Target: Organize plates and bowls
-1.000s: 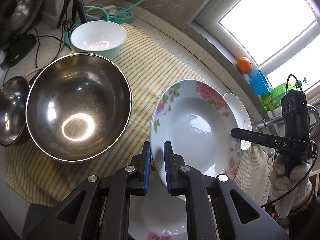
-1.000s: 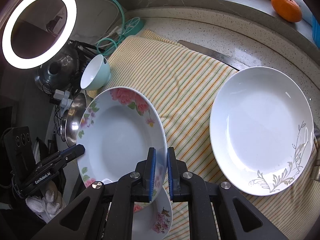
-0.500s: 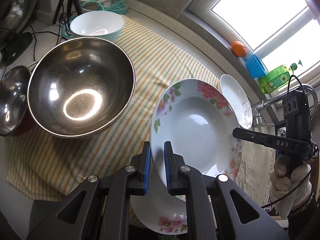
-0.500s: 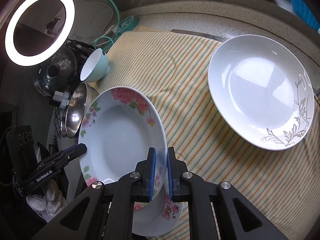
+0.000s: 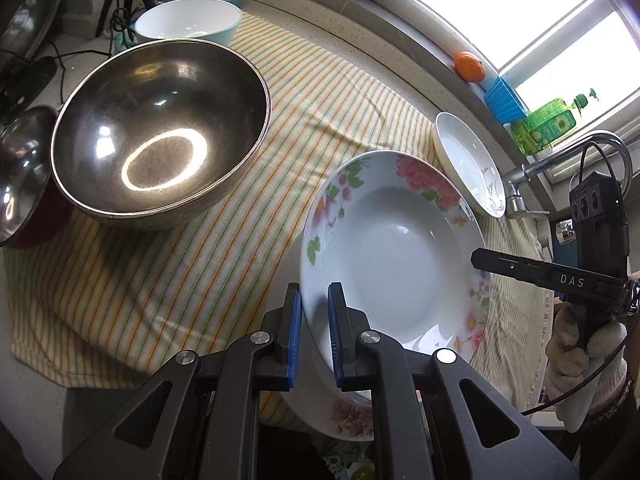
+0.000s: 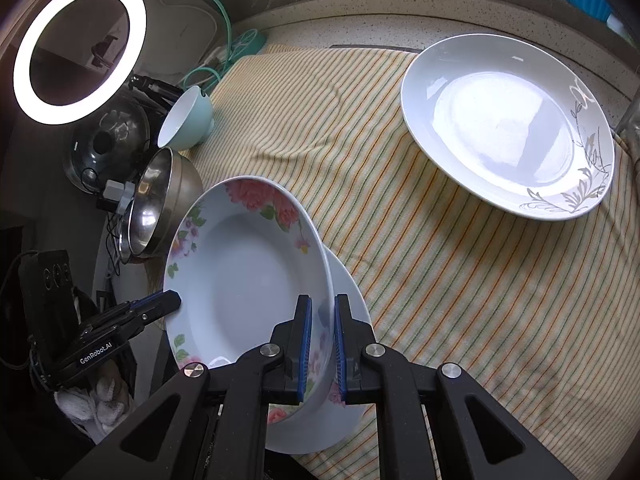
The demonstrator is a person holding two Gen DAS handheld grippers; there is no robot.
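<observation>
Over the striped cloth (image 6: 420, 280) on the worktop, we have carried the floral plate (image 6: 248, 276), pinched at opposite rims by left tongs (image 5: 315, 336) and right tongs (image 6: 320, 344), above its twin (image 6: 348, 304), toward the white plate (image 6: 508, 128) at two o'clock, probably to stack there.

right hand-held gripper (image 6: 320, 344) clamps floral plate (image 6: 248, 280) rim; left hand-held gripper (image 6: 168, 302) grips opposite rim
</observation>
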